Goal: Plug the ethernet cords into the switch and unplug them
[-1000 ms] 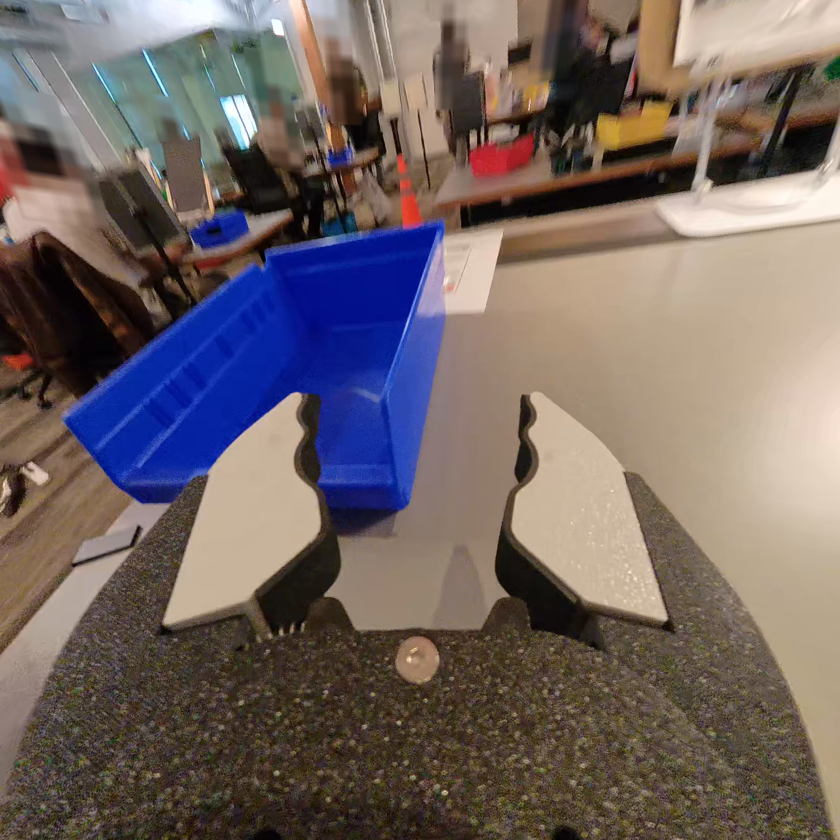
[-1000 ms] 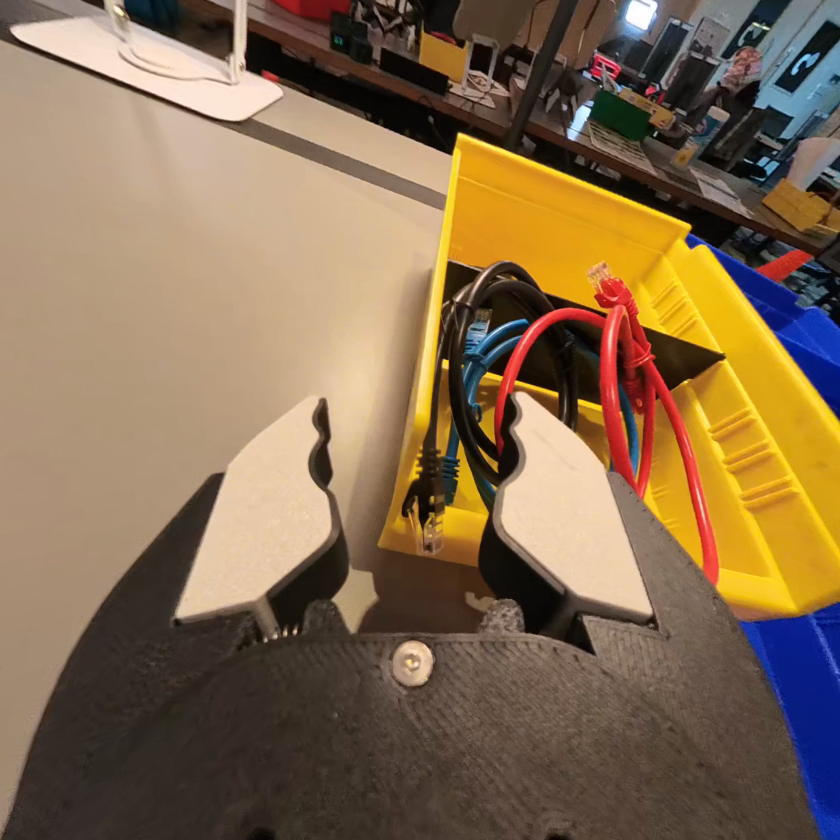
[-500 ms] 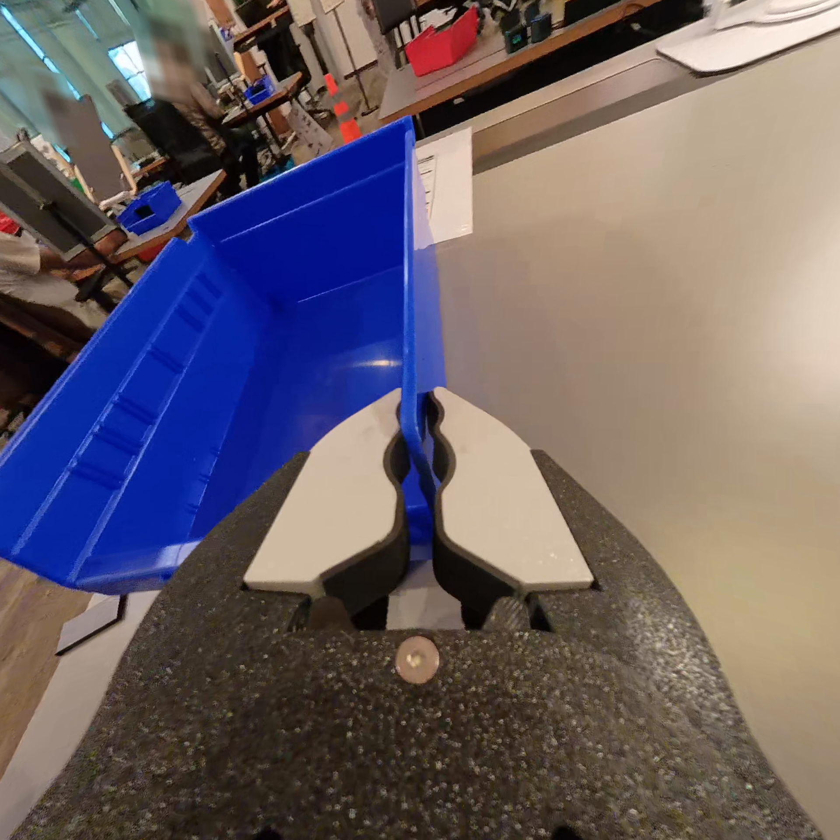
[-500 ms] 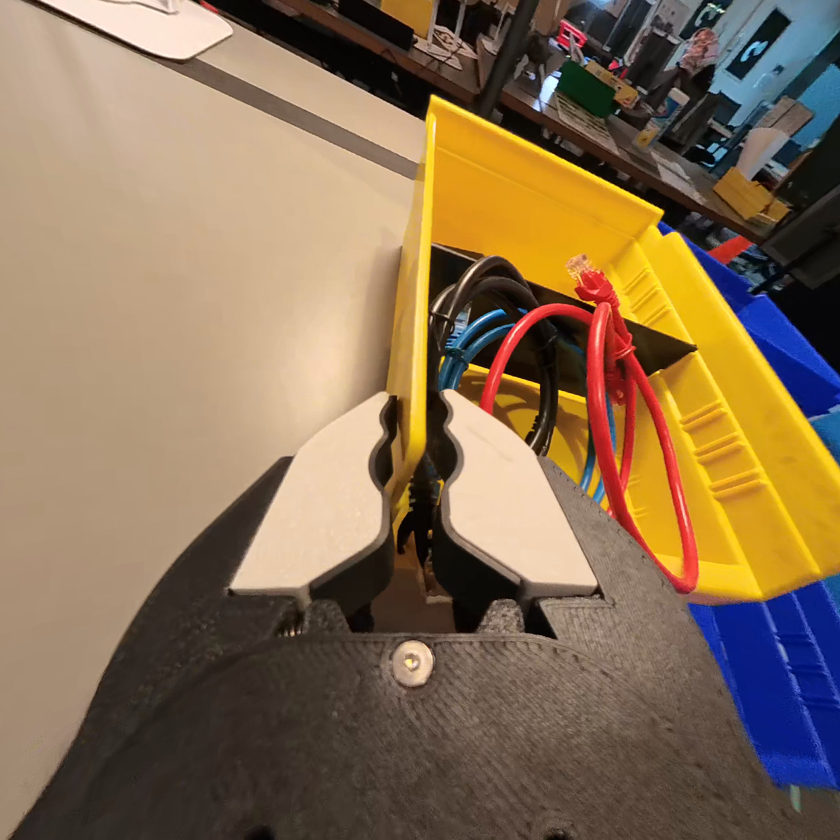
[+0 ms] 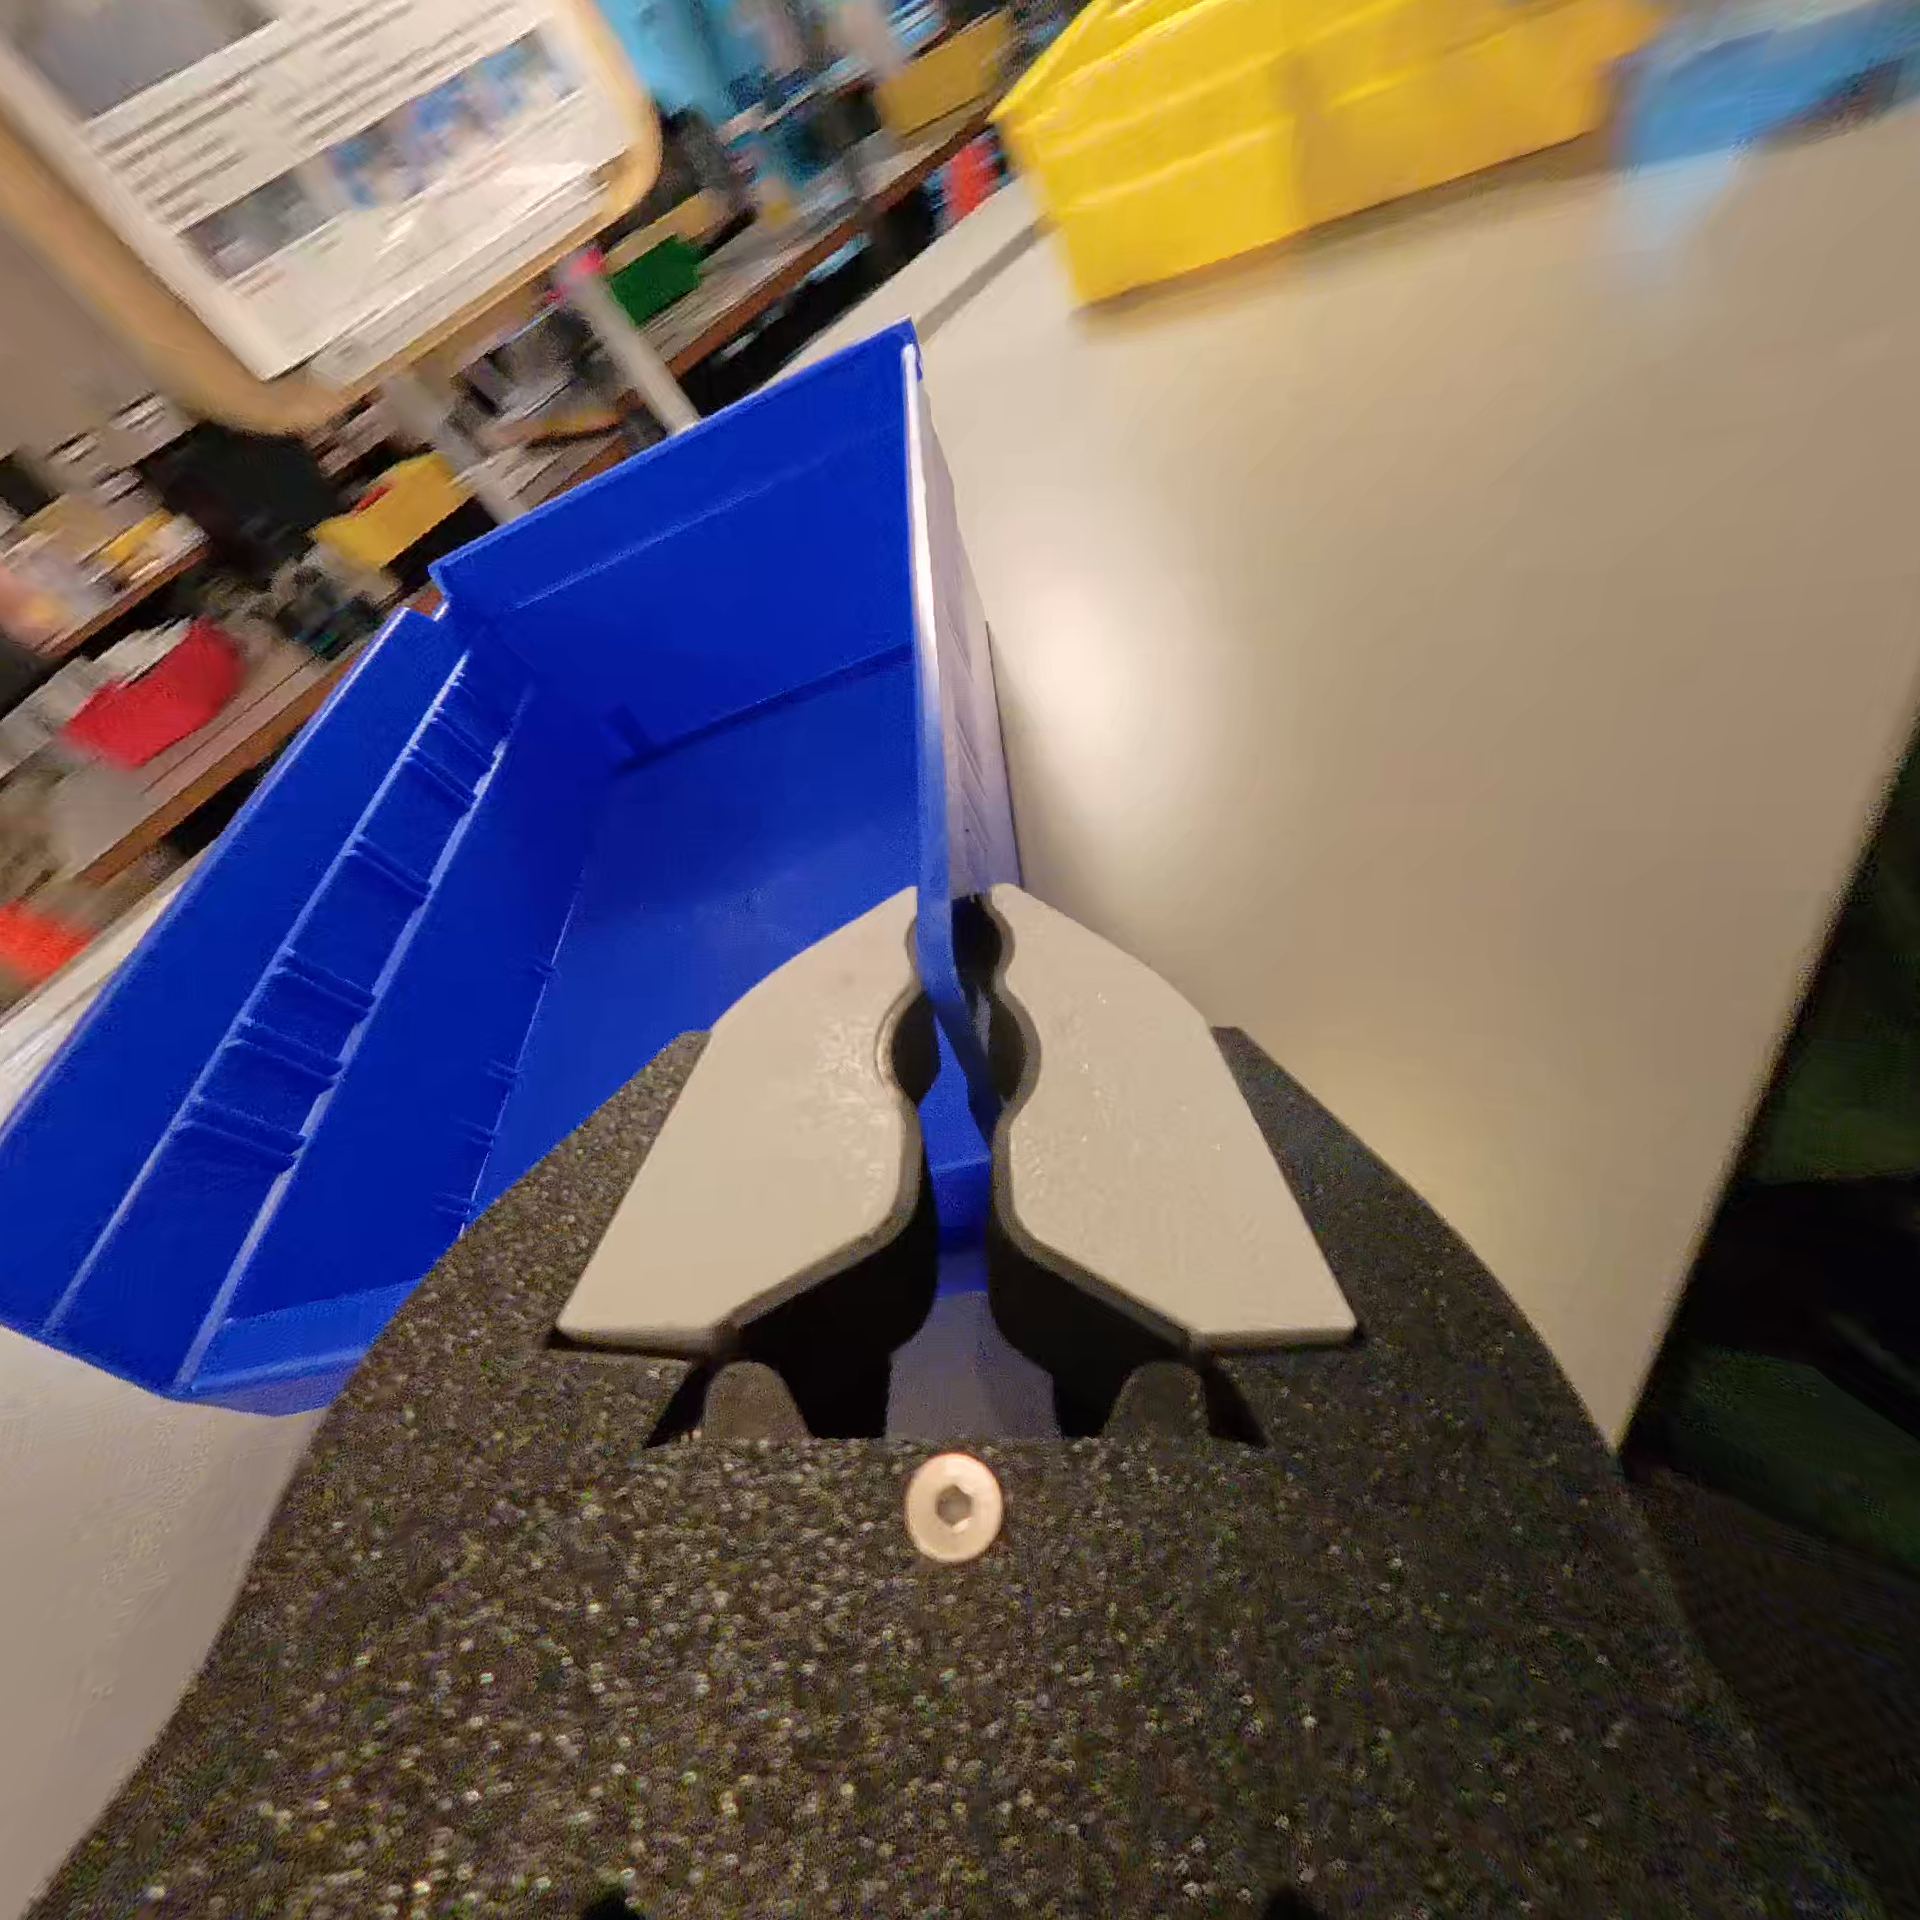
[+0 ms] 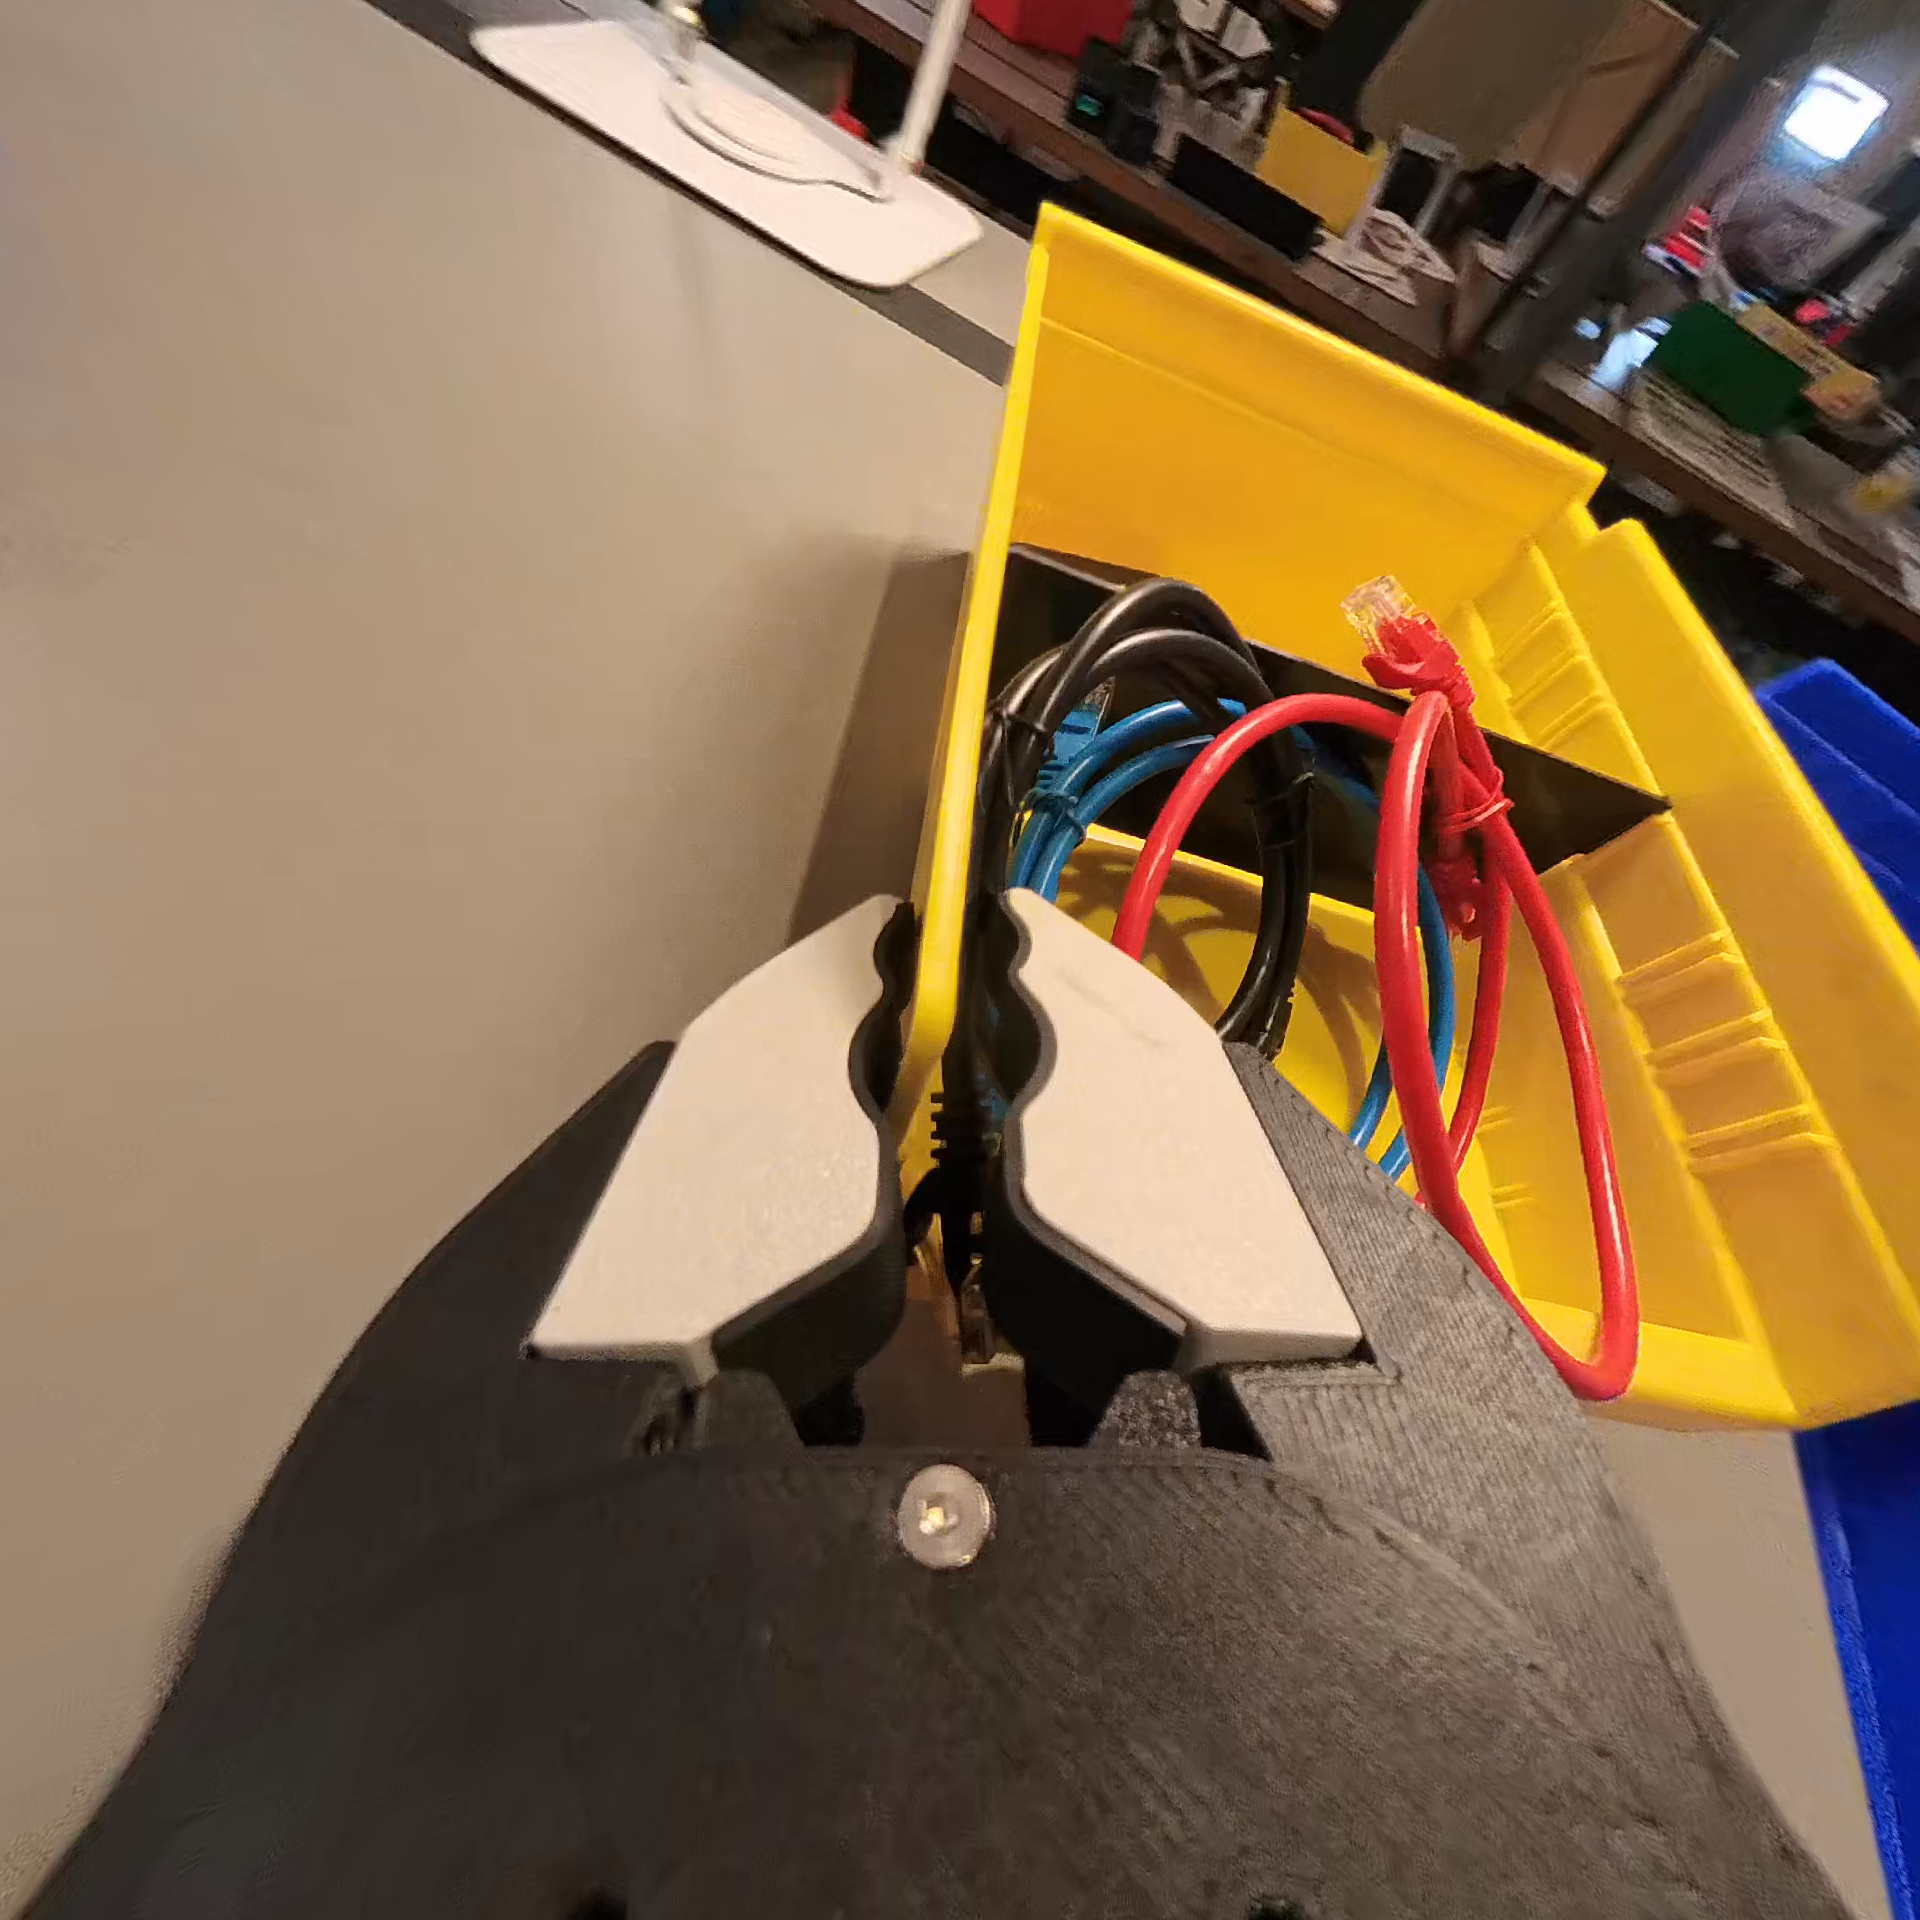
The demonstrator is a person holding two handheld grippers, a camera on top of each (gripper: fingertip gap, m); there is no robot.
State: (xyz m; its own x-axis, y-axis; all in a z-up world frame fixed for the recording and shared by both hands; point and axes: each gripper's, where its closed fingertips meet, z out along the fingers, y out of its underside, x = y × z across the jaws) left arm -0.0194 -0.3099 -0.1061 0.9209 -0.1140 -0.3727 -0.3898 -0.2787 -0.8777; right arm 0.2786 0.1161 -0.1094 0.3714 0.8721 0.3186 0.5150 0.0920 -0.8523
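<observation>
My left gripper point(image 5: 951, 914) is shut on the right side wall of an empty blue bin point(image 5: 644, 831) and holds it tilted on the grey table point(image 5: 1403, 623). My right gripper point(image 6: 948, 914) is shut on the left side wall of a yellow bin point(image 6: 1247, 447), and a black cord point(image 6: 1174, 644) runs down between the fingers too. The yellow bin holds coiled black, blue point(image 6: 1122, 748) and red point(image 6: 1496, 987) ethernet cords and a black box, the switch point(image 6: 1558, 810), lying across it. The yellow bin also shows far off in the left wrist view point(image 5: 1299, 135).
A white stand base point(image 6: 748, 187) sits at the table's far edge. Another blue bin point(image 6: 1860, 1143) lies to the right of the yellow bin. The table's right edge point(image 5: 1766, 987) drops off close to my left gripper. Cluttered benches fill the background. About 50 centimetres separates my left fingertips from my right.
Both grippers went from open to shut on their bin walls. The left has since swung the blue bin round to the right; the right has lifted and turned the yellow bin.
</observation>
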